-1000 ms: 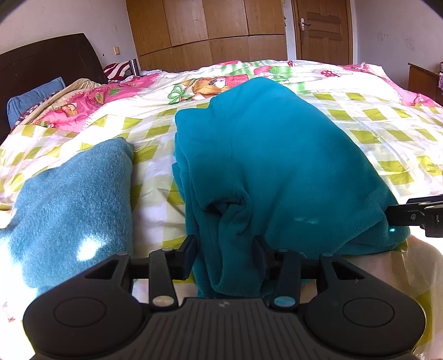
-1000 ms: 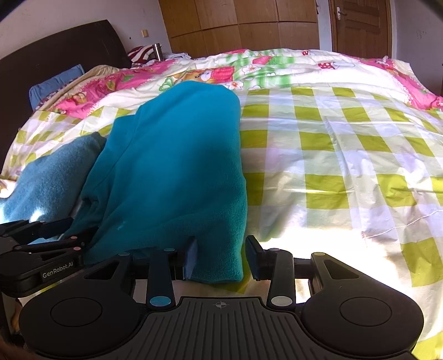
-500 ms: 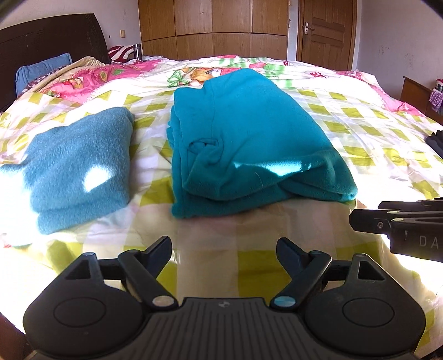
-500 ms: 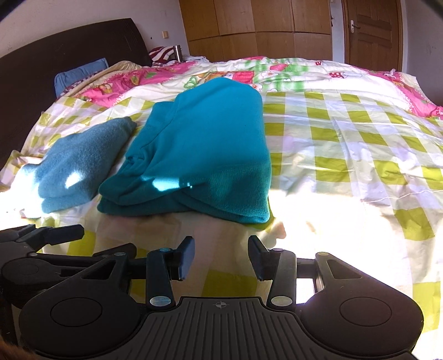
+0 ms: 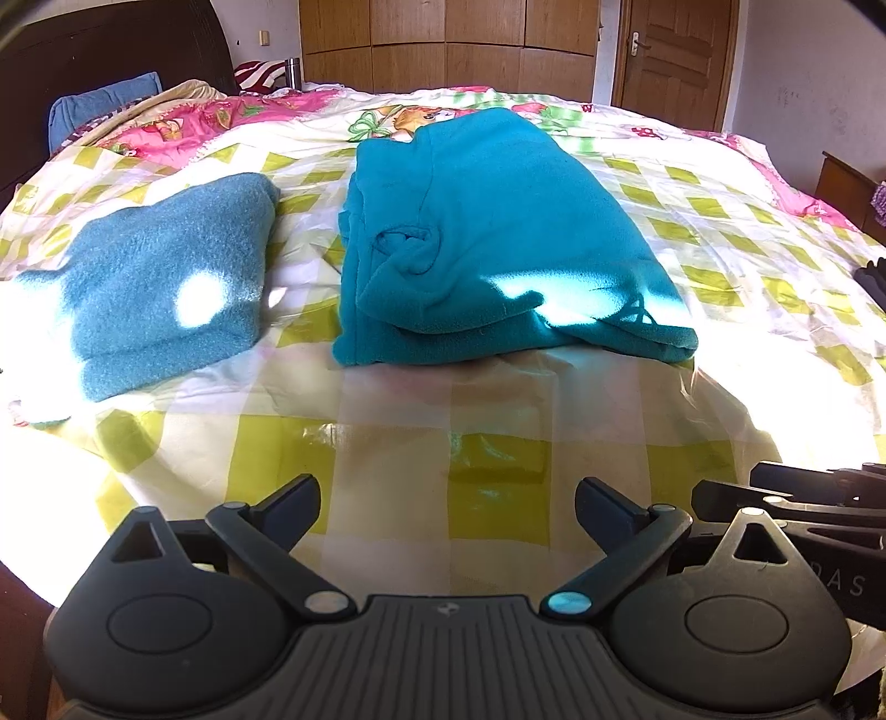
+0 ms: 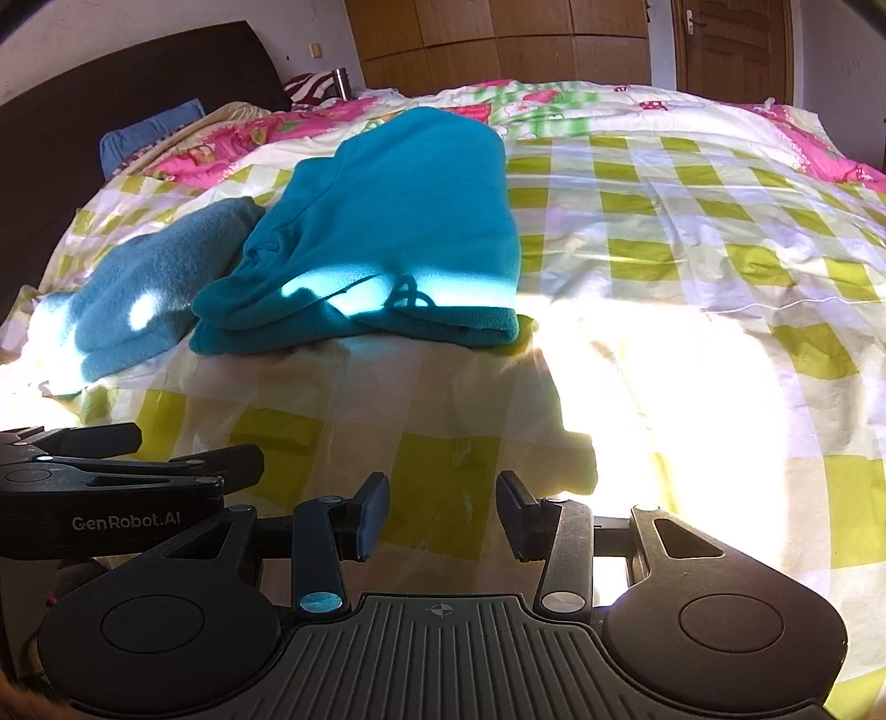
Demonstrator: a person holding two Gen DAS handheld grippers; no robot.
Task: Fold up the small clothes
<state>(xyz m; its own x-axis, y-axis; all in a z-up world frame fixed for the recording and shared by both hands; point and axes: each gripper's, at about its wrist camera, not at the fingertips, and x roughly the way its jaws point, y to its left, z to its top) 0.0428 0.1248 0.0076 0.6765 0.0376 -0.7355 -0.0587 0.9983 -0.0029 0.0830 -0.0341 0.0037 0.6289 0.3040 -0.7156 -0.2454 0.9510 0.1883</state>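
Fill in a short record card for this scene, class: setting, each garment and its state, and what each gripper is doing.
setting: bed with checked quilt
teal fleece garment: folded, lying flat on the quilt
light blue fuzzy garment: folded, to the teal one's left, apart from it
left gripper: jaws wide open, empty, short of the teal garment
right gripper: jaws open, empty, also short of it
background: wooden wardrobe, door
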